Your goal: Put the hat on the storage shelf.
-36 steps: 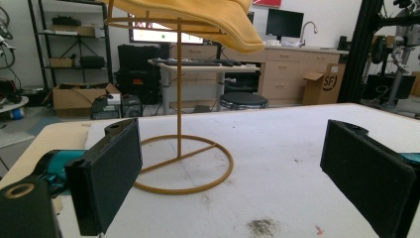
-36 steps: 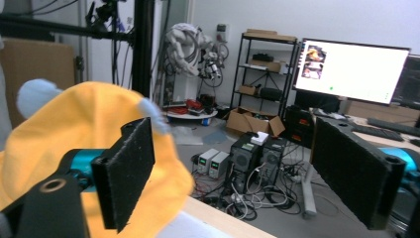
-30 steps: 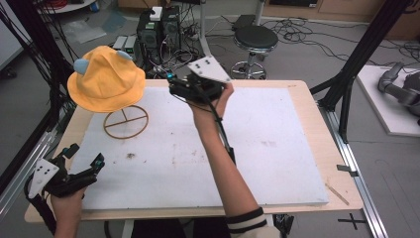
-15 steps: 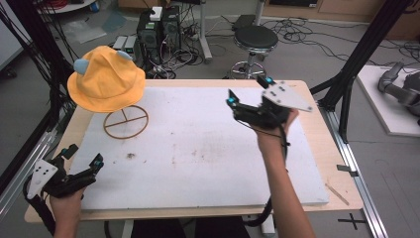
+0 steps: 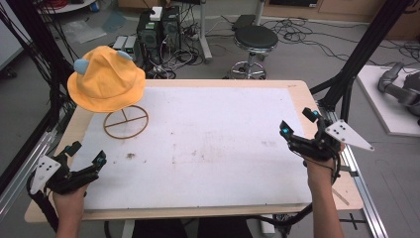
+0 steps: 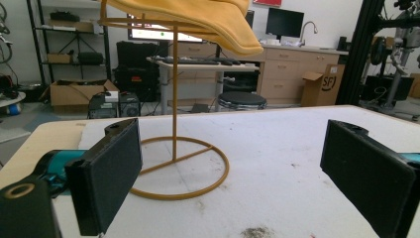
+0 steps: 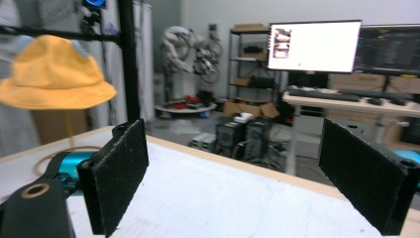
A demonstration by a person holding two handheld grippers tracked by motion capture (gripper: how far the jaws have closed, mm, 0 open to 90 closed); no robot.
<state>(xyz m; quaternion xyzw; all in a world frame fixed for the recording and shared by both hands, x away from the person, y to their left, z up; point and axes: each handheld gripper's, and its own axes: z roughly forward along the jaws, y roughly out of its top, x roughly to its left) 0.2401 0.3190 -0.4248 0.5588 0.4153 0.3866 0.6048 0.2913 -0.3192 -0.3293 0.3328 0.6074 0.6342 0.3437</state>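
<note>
An orange bucket hat (image 5: 106,79) with two small blue ears rests on top of a thin wire stand (image 5: 126,121) at the table's far left. The left gripper view looks up at the hat's brim (image 6: 198,20) and the stand's ring base (image 6: 181,168). My left gripper (image 5: 86,157) is open at the near left corner, pointing toward the stand, well short of it. Over the right edge of the table my right gripper (image 5: 298,123) is open and holds nothing. The hat (image 7: 52,74) shows far off in the right gripper view.
A white mat (image 5: 213,144) covers most of the wooden table (image 5: 302,87). A dark smudge (image 5: 131,155) marks the mat near the stand. Black frame posts (image 5: 356,64) rise at both sides. A stool (image 5: 255,42) and computer cases (image 5: 158,27) stand behind the table.
My right gripper has swung from beside the hat at the far middle, across the table, to the right edge and lower. The left gripper has stayed put.
</note>
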